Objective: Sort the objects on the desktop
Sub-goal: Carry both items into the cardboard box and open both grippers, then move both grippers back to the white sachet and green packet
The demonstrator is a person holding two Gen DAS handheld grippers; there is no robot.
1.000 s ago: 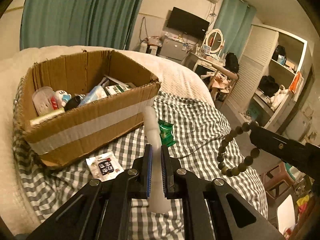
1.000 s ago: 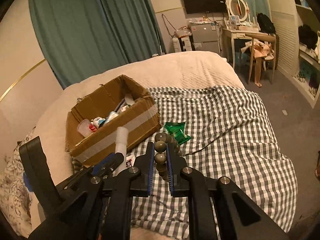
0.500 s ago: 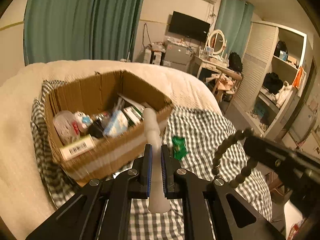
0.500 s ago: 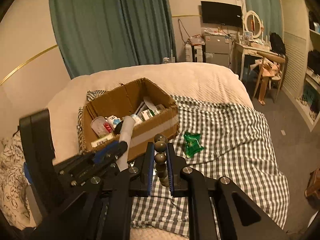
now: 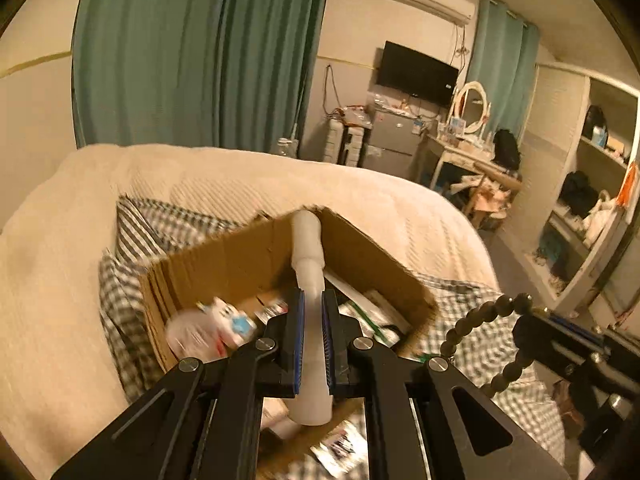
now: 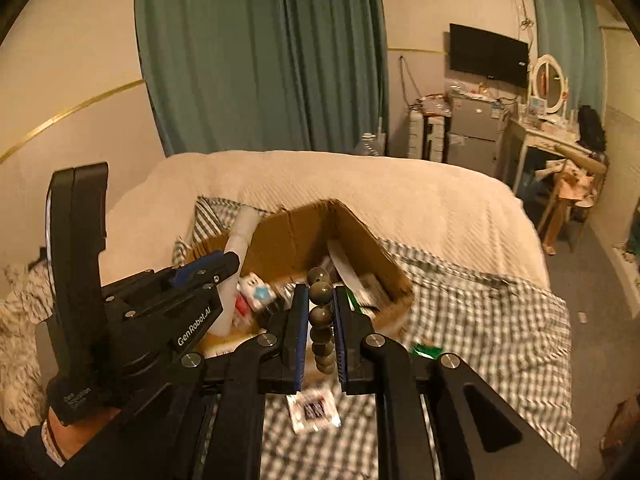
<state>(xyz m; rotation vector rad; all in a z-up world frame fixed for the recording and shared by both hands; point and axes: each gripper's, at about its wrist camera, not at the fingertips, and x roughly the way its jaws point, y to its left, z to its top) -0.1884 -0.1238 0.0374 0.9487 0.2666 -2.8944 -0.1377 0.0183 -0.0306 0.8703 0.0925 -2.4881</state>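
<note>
Bedroom, cream bedspread with a checked cloth (image 6: 480, 312) and an open cardboard box (image 5: 360, 248) at centre frame.
Left gripper (image 5: 313, 340) clamps a white plastic tube (image 5: 307, 248) over the box; right gripper (image 6: 320, 328) pinches a dark bead bracelet (image 6: 321, 314). Only the right wrist view shows a sachet (image 6: 314, 410) at lower centre.
</note>
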